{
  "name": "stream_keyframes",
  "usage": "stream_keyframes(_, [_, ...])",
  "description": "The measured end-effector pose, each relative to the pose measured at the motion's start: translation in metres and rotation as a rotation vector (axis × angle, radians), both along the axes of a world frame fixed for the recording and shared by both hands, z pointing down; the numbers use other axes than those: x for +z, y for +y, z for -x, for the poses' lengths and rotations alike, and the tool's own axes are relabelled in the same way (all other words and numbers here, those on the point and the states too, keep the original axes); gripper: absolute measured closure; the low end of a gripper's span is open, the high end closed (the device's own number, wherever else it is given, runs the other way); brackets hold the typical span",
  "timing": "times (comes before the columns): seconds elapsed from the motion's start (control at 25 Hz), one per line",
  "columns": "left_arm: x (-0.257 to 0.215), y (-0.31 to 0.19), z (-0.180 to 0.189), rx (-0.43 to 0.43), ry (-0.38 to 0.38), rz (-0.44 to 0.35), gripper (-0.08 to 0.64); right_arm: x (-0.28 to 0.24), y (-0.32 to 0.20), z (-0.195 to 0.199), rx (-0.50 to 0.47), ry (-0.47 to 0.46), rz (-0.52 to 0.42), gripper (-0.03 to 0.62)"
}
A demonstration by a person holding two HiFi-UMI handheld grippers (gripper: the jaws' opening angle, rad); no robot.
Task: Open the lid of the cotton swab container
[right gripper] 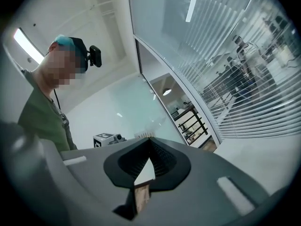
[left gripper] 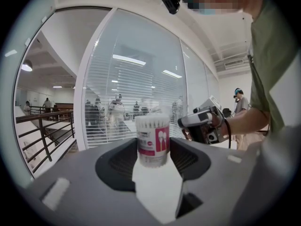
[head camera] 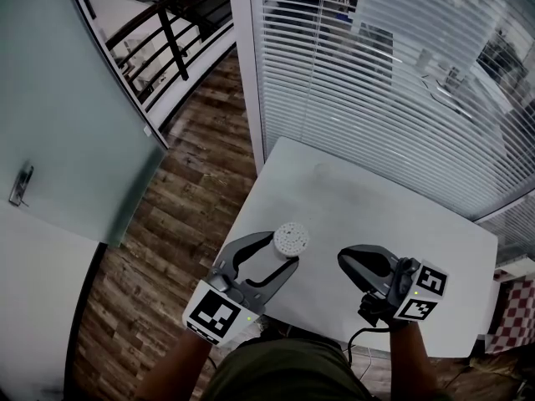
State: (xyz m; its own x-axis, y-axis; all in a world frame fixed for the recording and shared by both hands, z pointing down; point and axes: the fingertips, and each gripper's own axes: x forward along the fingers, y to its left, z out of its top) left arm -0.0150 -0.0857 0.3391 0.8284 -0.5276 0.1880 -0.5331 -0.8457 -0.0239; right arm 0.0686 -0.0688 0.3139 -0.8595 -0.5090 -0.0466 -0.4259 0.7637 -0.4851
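The cotton swab container [head camera: 289, 242] is a clear cylinder with a white perforated lid and a pink label [left gripper: 153, 140], packed with swabs. It stands near the front left edge of the white table [head camera: 351, 199]. My left gripper [head camera: 277, 252] holds it from the near side, a jaw on each side of its body, and in the left gripper view [left gripper: 153, 150] the pads sit against its sides. My right gripper [head camera: 343, 259] hovers a little to the container's right, shut with nothing in it; in its own view the tips [right gripper: 149, 140] meet. The lid is down.
Slatted blinds behind glass [head camera: 376, 73] run along the table's far side. A frosted glass door [head camera: 67, 98] and wooden floor [head camera: 184, 207] lie to the left. A red checkered cloth [head camera: 514, 316] shows at the right edge.
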Motion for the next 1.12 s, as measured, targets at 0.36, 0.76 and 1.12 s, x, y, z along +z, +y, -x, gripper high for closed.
stream_keyframes(0.36, [0.0, -0.002, 0.0, -0.001, 0.003, 0.003, 0.336, 0.002, 0.0, 0.005, -0.015, 0.012, 0.005, 0.581])
stream_keyframes(0.76, [0.003, -0.005, -0.001, 0.001, 0.001, 0.008, 0.336, 0.007, -0.004, 0.005, -0.015, 0.029, 0.009, 0.581])
stream_keyframes(1.12, [0.01, -0.004, -0.001, -0.009, 0.009, 0.016, 0.336, 0.014, -0.003, 0.004, -0.018, 0.035, 0.015, 0.581])
